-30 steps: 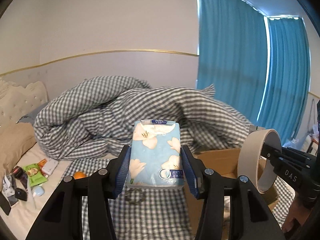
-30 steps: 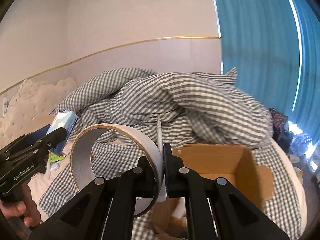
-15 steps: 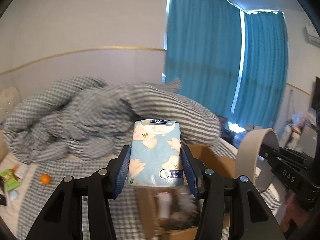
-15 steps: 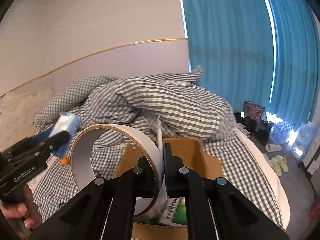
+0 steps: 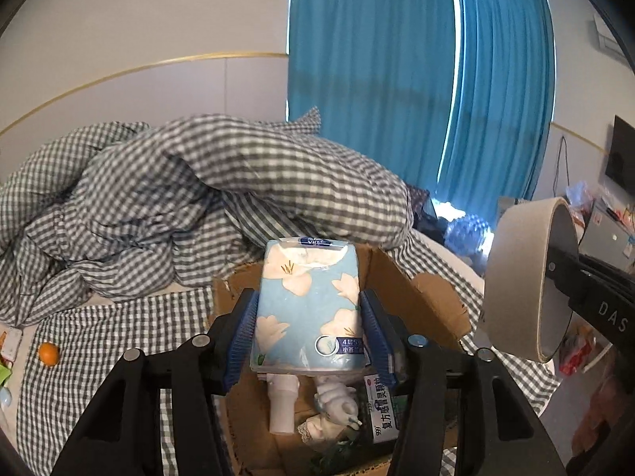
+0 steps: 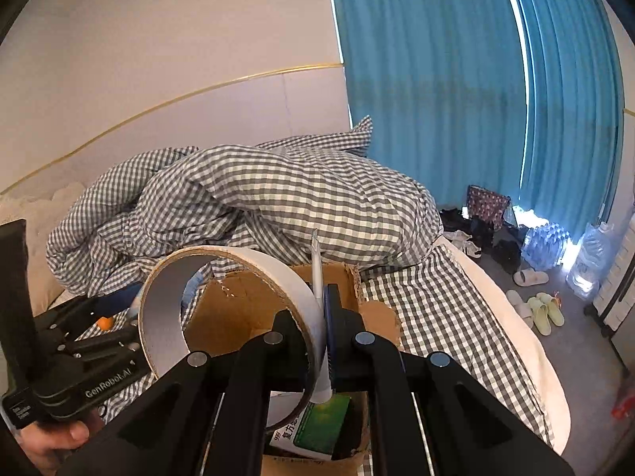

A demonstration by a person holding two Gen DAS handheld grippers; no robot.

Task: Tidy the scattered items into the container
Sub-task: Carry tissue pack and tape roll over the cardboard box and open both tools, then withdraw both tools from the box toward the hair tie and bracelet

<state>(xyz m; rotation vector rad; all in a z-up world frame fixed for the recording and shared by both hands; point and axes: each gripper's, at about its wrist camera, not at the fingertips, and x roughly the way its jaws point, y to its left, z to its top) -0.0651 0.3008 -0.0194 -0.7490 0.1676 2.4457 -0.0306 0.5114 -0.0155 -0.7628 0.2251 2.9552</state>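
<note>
A: Status? What has changed in the last second?

B: Both grippers have swung from the bed over to the cardboard box [image 5: 420,297]. A second ago the left wrist view showed the box off to the right, with only its edge visible. Now the box opening sits directly under the left gripper [image 5: 307,331].

A: Left payload?

B: The left gripper is closed on a blue floral tissue pack [image 5: 309,305], blue pads clamped on both long sides. The grip looks the same as in the earlier frames, no slip. The pack hangs above the box interior, over a white bottle [image 5: 281,406] and a medicine packet [image 5: 381,404] already inside.

A: Right?

B: The right gripper [image 6: 323,331] is pinched nearly shut on the wall of a tape roll [image 6: 238,313]. A thin white piece, maybe a pen or the tape tail, can't tell, sits in the jaws too. The roll is above the near box rim [image 6: 278,281]. Earlier it was short of the box.

A: So transport is done?

B: It looks that way. Release is not yet done on either side. The left is likely ready to drop. An orange fruit [image 5: 49,353] and some packets [image 5: 10,343] are still out on the bed sheet [image 5: 119,329], so more trips are needed.
</note>
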